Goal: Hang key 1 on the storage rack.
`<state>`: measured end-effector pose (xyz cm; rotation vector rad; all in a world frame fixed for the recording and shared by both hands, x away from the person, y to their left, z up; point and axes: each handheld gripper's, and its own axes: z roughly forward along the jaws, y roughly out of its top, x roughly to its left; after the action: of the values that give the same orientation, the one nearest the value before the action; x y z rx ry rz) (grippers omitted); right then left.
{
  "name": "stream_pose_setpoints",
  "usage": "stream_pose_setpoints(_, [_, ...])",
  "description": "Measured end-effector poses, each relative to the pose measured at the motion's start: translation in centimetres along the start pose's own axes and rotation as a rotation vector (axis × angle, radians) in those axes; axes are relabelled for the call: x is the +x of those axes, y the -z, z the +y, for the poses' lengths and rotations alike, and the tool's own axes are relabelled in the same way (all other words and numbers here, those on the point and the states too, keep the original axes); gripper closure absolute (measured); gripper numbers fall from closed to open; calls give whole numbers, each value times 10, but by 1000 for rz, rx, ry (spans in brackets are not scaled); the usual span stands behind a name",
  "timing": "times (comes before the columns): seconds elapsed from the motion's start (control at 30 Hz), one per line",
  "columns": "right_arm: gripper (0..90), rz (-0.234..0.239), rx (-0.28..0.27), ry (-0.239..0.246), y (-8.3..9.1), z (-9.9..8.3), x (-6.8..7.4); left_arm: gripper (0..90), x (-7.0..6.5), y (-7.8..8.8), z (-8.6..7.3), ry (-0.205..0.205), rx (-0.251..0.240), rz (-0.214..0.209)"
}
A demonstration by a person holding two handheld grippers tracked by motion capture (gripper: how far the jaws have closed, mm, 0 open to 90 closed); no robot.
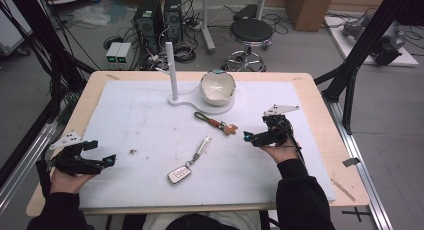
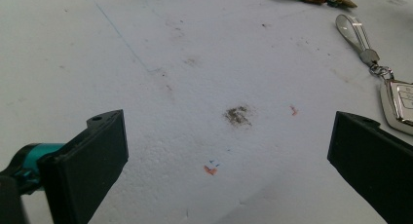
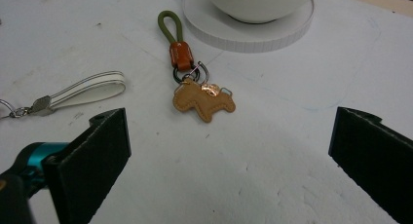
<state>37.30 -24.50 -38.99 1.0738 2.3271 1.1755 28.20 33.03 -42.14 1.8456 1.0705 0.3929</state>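
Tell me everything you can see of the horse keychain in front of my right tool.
The horse keychain lies flat on the white foam mat, just short of the bowl's round base. It has a tan, leather-looking horse charm with stitched edges, dark metal rings, an orange-brown collar and an olive cord loop pointing toward the base. Nothing grips it; the right tool sits open, apart from it.

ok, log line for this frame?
left gripper open, idle | right gripper open, facing horse keychain | car key fob untouched

White bowl [image 1: 218, 87] on stand, two keychains mid-mat, tongs [image 1: 248, 137] near brown keychain [image 1: 216, 123]
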Motion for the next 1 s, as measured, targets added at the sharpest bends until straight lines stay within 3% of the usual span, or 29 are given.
stream_pose_setpoints(0.67, [5, 42, 9, 31, -21, 35, 10, 17, 0, 0, 0, -11, -1, -8])
stream_pose_setpoints(1.0, [6, 55, 45, 70, -43, 56, 17, 17, 1, 0, -2, -3, 3, -2])
